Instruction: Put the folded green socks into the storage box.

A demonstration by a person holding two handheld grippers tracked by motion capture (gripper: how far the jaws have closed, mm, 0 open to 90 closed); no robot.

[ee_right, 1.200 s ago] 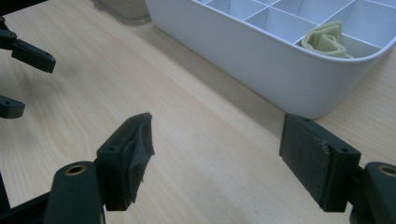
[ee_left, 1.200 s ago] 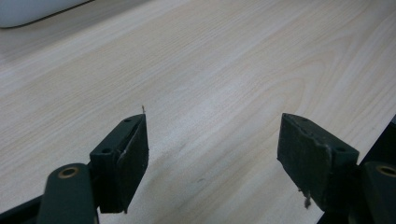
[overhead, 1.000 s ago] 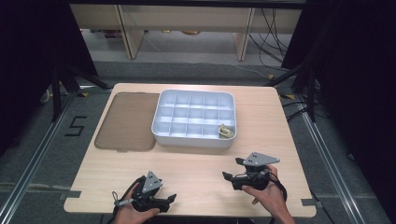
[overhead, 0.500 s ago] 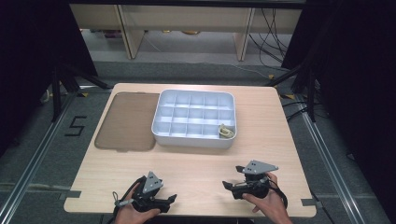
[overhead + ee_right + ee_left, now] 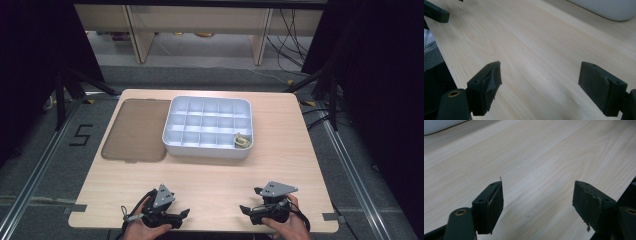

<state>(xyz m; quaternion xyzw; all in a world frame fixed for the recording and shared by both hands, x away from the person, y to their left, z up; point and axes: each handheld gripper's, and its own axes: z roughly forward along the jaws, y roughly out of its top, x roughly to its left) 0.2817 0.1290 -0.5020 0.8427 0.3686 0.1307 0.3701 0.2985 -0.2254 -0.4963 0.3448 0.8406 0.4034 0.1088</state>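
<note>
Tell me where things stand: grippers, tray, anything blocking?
Left gripper open, empty. Right gripper open, jaws just widened, nothing between them. White compartment tray untouched, small item in its near right cell. Bare table between, nothing blocking.

Beyond your wooden table point(image 5: 300, 150), at twelve o'clock, stands a pale shelf unit point(image 5: 200, 20); grey floor point(image 5: 45, 165) and black curtains point(image 5: 380, 75) flank you at three and nine.
</note>
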